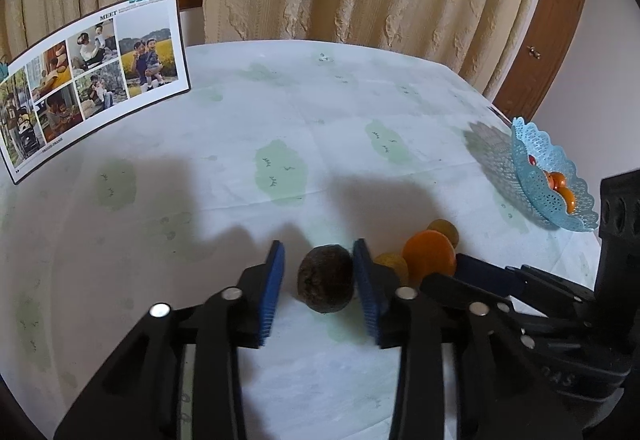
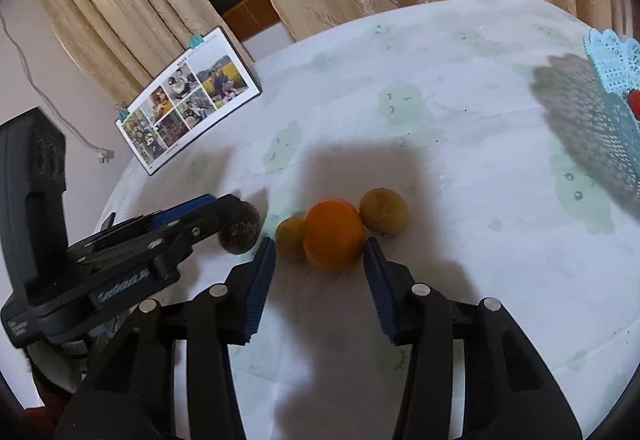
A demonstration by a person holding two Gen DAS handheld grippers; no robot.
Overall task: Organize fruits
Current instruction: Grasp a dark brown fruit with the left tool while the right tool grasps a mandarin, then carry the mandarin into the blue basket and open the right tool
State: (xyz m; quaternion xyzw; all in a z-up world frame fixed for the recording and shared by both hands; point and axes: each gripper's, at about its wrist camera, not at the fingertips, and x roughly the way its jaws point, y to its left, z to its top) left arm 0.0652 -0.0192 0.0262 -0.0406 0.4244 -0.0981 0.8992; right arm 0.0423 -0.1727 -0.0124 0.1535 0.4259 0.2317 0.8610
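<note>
A brown fuzzy fruit (image 1: 326, 280) lies on the tablecloth between the blue pads of my left gripper (image 1: 319, 268). The right pad is at its side and a gap shows at the left pad, so the gripper is open. An orange (image 2: 334, 234) sits just ahead of the tips of my right gripper (image 2: 320, 256), which stands open around it. Two yellowish fruits (image 2: 292, 236) (image 2: 384, 216) touch the orange on either side. In the left wrist view the orange (image 1: 430, 254) and the right gripper (image 1: 440, 271) lie just right of the brown fruit. The brown fruit (image 2: 240, 228) rests at the left gripper's (image 2: 228, 216) tips.
A blue lace basket (image 1: 536, 160) (image 2: 612, 60) holding orange and red fruits stands at the table's right edge. A photo card (image 1: 100, 80) (image 2: 188, 100) with binder clips stands at the far left. Curtains hang behind the table and a wooden door (image 1: 548, 20) is at right.
</note>
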